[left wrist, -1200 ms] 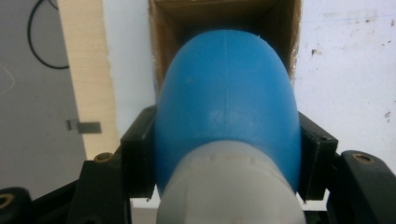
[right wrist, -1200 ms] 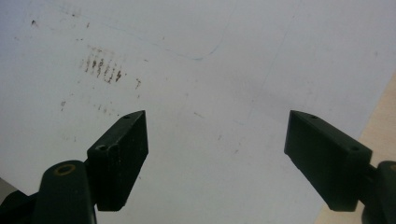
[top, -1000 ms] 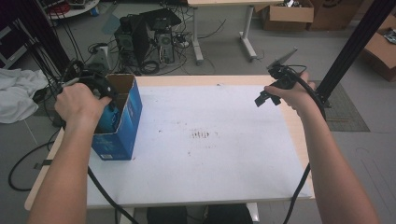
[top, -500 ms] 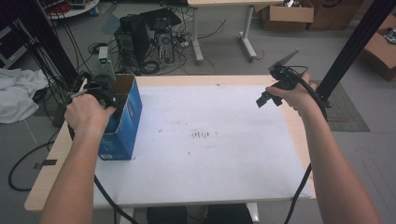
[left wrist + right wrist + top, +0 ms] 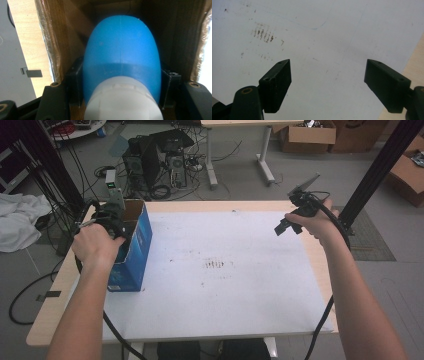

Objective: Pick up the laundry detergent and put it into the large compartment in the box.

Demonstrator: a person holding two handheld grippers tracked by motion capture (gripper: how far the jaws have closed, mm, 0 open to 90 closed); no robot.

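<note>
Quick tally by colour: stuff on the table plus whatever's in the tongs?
Blue box, open top: 1
Blue bottle with white cap, clamped in the left tongs inside the box: 1
White sheet covering the table: 1
Right tongs, open with nothing between them: 0
Total: 3 things, 2 blue, 1 white

I see a smooth, slightly glossy blue plastic bottle (image 5: 121,57) with a matt white plastic cap (image 5: 122,102), inside a box (image 5: 134,251) of rough brown cardboard, printed glossy blue outside. The table (image 5: 310,265) shows pale wood grain at its edges under a matt white sheet (image 5: 225,295), scuffed and marked. The right gripper (image 5: 327,82) jaws look like matt black plastic.
</note>
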